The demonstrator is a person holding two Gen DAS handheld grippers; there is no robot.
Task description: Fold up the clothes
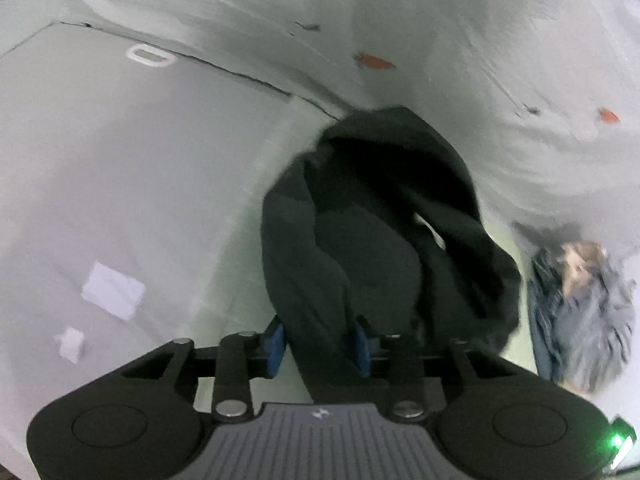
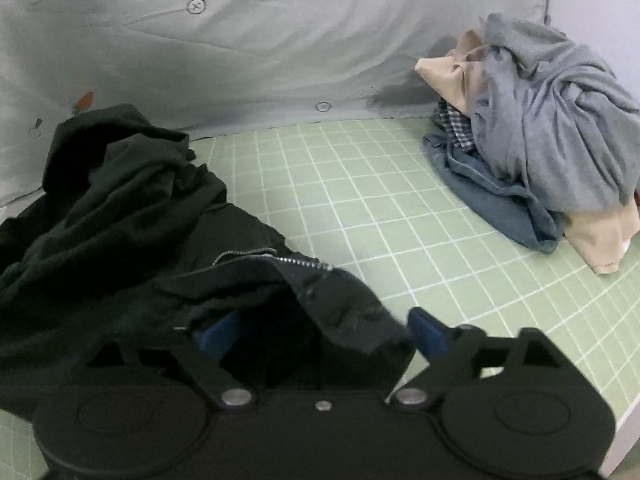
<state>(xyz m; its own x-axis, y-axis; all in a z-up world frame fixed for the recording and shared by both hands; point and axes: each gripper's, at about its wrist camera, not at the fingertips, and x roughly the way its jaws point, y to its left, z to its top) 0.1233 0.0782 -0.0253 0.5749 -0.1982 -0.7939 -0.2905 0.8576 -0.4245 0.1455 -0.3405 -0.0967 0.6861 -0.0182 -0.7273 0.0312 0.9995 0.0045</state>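
Both tools grip my black garment [image 2: 132,208]: left tool [image 1: 320,344] clamped on hanging cloth, right tool [image 2: 324,332] spread wide around its zippered edge. Unfolded clothes [image 2: 536,152] sit heaped well apart on the green gridded mat [image 2: 360,200].

Green grid mat [image 2: 360,208], grey sheet [image 2: 260,52] behind.

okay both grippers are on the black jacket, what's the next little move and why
Probably close the right gripper on the zipper edge. Its fingers look spread, with the black jacket draped between them, while the left gripper already pinches a hanging bunch. The jacket is crumpled on the green mat, so both need a hold to spread it flat.
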